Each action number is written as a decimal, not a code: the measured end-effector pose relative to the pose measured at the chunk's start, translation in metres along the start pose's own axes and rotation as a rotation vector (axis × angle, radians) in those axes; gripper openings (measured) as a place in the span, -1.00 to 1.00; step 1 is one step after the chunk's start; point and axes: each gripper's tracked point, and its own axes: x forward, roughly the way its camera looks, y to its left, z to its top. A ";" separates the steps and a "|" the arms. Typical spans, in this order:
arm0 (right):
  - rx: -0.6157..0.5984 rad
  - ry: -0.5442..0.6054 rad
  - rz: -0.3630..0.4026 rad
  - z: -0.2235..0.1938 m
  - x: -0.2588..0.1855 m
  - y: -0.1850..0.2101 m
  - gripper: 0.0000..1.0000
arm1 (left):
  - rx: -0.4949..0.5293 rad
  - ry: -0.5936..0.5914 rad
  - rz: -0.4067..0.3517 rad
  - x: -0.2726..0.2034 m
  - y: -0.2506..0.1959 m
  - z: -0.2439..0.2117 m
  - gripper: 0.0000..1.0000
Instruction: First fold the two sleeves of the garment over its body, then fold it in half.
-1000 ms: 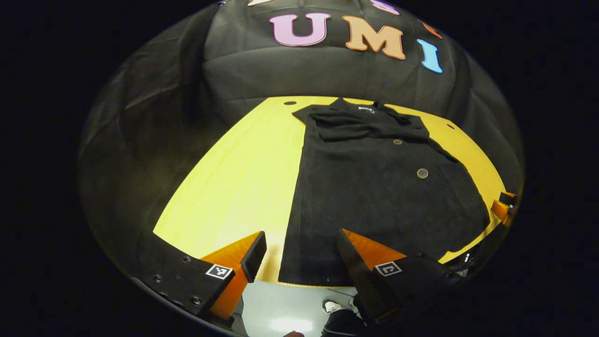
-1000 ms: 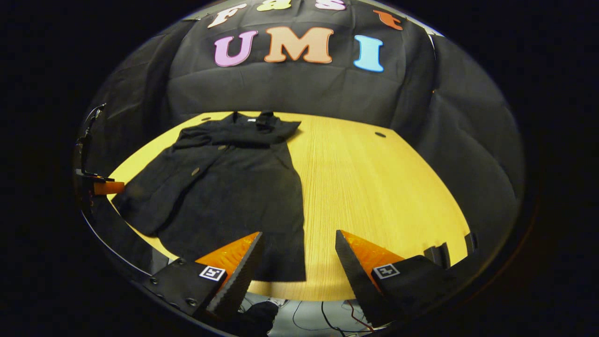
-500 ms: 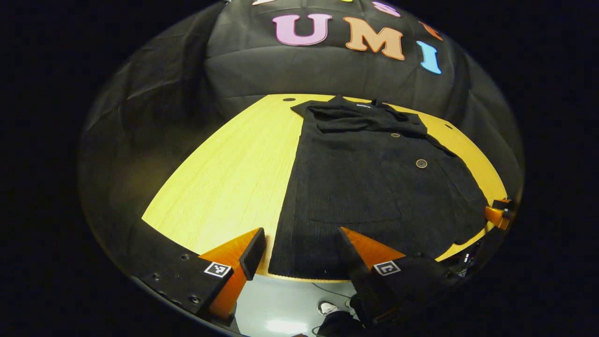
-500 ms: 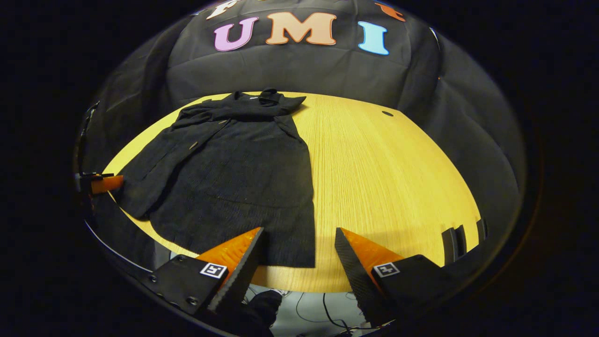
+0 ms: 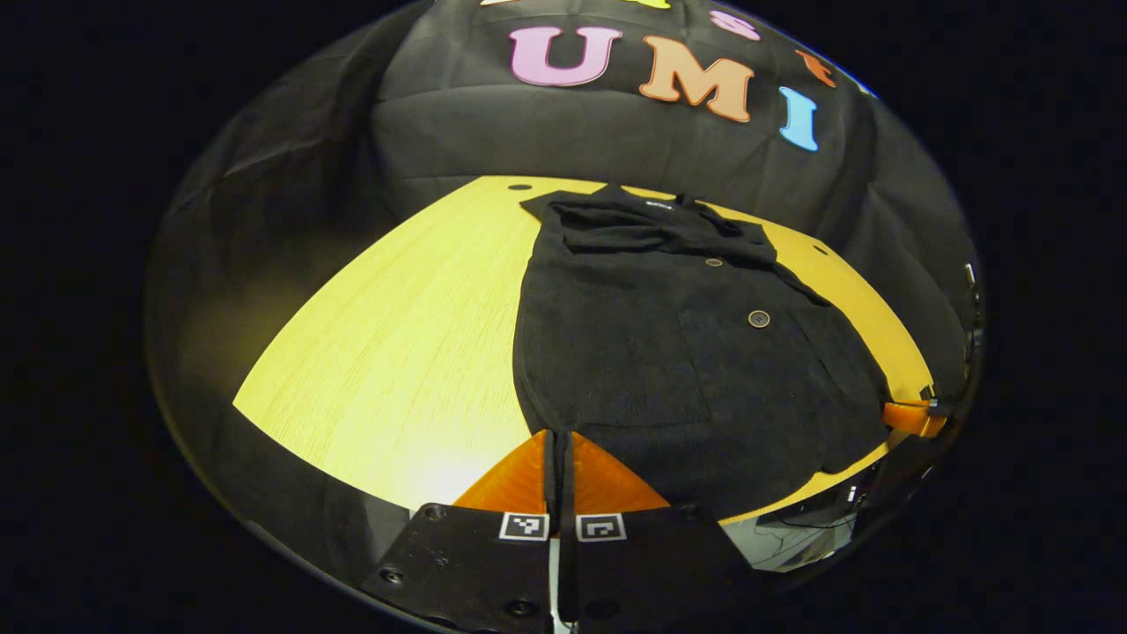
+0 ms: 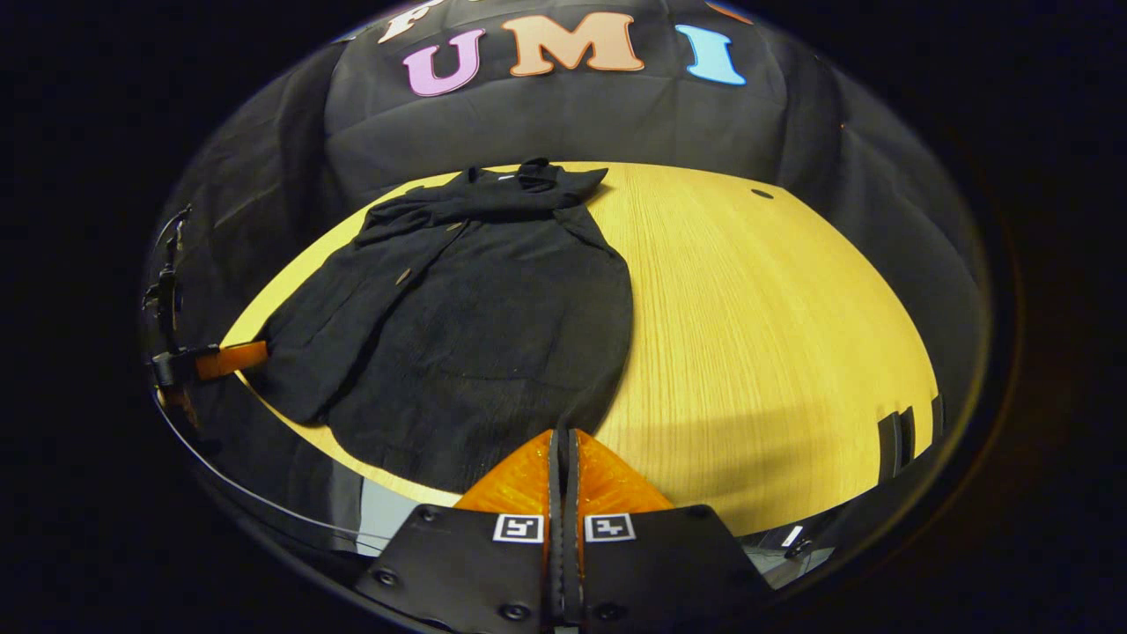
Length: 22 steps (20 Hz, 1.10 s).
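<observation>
Both the left gripper [image 5: 558, 433] and right gripper [image 6: 563, 431] pinch the garment [image 5: 669, 352] hem; its neck label is unreadable.

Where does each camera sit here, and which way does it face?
Left gripper view: rides the left gripper, at the near left hem corner of the black garment, facing along it to the collar; own fingers closed on the hem.
Right gripper view: rides the right gripper, at the near right hem corner, facing the same way; own fingers closed on cloth.
Shared: garment, wooden table, booth wall.
</observation>
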 end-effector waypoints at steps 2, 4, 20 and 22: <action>0.035 -0.006 0.018 0.004 -0.006 0.001 -0.94 | -0.030 -0.013 -0.052 -0.007 -0.012 0.014 -1.00; 0.095 -0.047 0.045 0.020 -0.017 0.007 -0.94 | -0.069 -0.048 -0.068 -0.017 -0.010 0.032 -1.00; 0.059 -0.452 0.137 0.237 -0.086 0.036 -0.95 | -0.021 -0.284 -0.135 -0.034 -0.023 0.225 -1.00; 0.064 -0.477 0.147 0.269 -0.086 0.029 -0.95 | -0.024 -0.305 -0.125 -0.025 -0.018 0.250 -1.00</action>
